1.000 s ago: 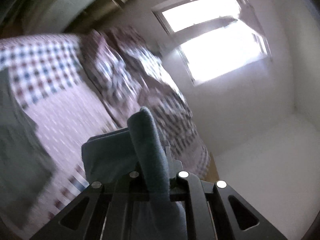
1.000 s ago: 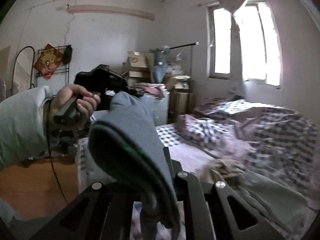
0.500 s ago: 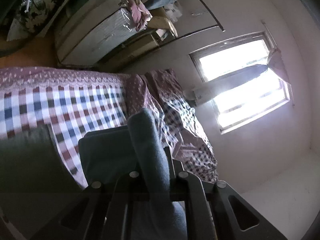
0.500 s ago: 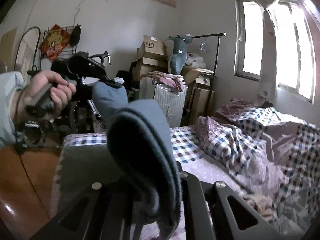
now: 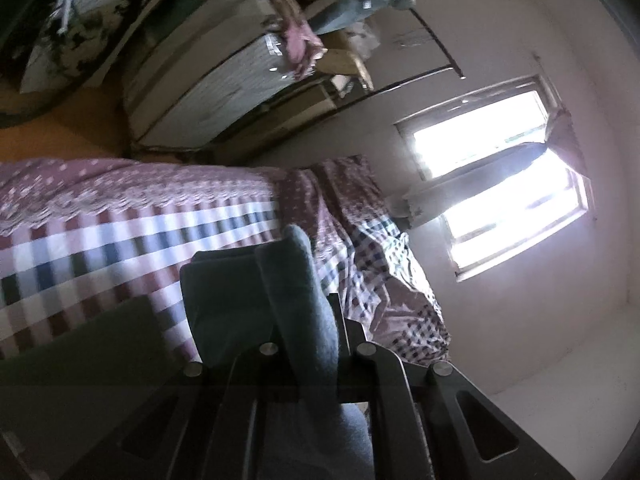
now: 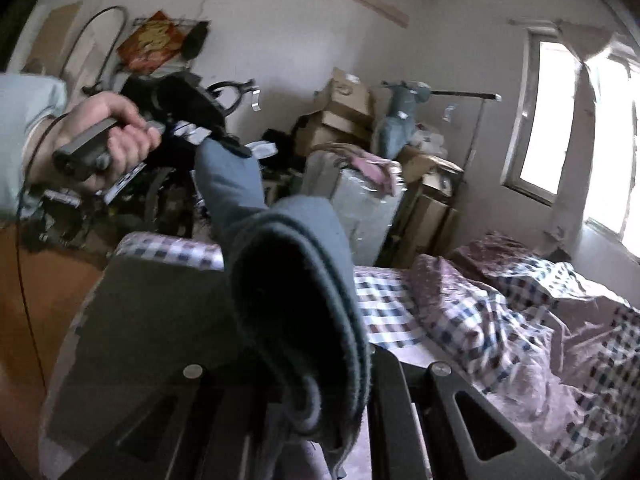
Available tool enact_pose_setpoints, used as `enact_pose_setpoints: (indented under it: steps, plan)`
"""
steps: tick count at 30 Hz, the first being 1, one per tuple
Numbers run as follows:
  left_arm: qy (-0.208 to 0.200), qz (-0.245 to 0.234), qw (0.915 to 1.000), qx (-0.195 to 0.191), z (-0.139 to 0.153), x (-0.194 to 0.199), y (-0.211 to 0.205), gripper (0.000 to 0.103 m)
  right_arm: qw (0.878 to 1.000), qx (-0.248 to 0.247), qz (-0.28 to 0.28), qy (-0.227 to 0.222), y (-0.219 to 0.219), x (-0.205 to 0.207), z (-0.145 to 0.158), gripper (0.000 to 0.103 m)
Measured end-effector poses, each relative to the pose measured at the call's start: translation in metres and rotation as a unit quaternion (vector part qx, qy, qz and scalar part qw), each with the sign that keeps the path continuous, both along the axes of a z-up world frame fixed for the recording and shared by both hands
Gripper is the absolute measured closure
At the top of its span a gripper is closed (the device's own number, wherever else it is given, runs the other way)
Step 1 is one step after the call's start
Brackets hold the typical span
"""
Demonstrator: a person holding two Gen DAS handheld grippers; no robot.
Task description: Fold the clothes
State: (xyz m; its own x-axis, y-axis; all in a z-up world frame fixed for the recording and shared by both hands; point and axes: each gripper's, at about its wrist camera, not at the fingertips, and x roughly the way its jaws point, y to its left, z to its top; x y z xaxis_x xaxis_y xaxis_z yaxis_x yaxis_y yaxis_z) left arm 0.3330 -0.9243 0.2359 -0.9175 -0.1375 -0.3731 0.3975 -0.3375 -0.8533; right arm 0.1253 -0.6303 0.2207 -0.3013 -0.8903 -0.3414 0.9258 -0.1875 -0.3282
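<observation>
A blue-grey garment is stretched between both grippers above the bed. In the right wrist view my right gripper is shut on a thick folded edge of it, which hides the fingertips. From there the cloth runs up to my left gripper, held by a hand at the upper left. In the left wrist view my left gripper is shut on another fold of the garment. A flat grey-green piece of clothing lies on the checked bed sheet under the held cloth.
A rumpled checked quilt is heaped on the right of the bed. Beyond the foot stand a plastic-wrapped white bundle, cardboard boxes and a clothes rail. Wooden floor lies at the left, a bright window at the right.
Both grippers have carried the garment lower and across toward the foot of the bed. The flat grey-green piece now fills more of both views. Both grips have stayed shut.
</observation>
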Motion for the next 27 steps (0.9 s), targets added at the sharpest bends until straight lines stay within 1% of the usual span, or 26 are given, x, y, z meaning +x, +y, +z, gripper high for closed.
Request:
enact_pose_setpoints:
  steps: [3, 6, 9, 11, 14, 18, 22, 26, 27]
  plan:
    - [-0.004, 0.001, 1.0, 0.005, -0.02, 0.027, 0.0, 0.096, 0.999, 0.011, 0.028, 0.025, 0.004, 0.035, -0.018, 0.096]
    - [0.006, 0.005, 0.9999, 0.01, -0.038, 0.059, 0.001, 0.096, 0.997, 0.015, 0.053, 0.057, 0.008, 0.07, -0.03, 0.096]
    - [0.011, 0.011, 0.9998, 0.009, -0.053, 0.089, 0.004, 0.096, 0.991, 0.029, 0.08, 0.107, 0.01, 0.105, -0.046, 0.096]
    - [0.005, 0.013, 0.9999, 0.004, -0.065, 0.106, 0.007, 0.097, 0.985, 0.044, 0.095, 0.135, 0.011, 0.125, -0.062, 0.096]
    - [-0.013, 0.017, 0.9997, 0.007, -0.088, 0.124, 0.009, 0.097, 0.98, 0.069, 0.108, 0.153, 0.01, 0.143, -0.086, 0.096]
    - [-0.044, 0.024, 0.9987, 0.009, -0.114, 0.139, 0.01, 0.097, 0.974, 0.101, 0.121, 0.166, 0.009, 0.158, -0.113, 0.095]
    - [-0.058, 0.027, 0.9979, 0.014, -0.128, 0.147, 0.014, 0.097, 0.968, 0.132, 0.129, 0.168, 0.007, 0.166, -0.134, 0.094]
    - [-0.071, 0.037, 0.9965, 0.026, -0.138, 0.156, 0.015, 0.095, 0.966, 0.153, 0.129, 0.166, 0.007, 0.172, -0.144, 0.086]
    - [-0.075, 0.041, 0.9959, 0.029, -0.139, 0.159, 0.014, 0.094, 0.965, 0.158, 0.133, 0.164, 0.009, 0.175, -0.145, 0.081]
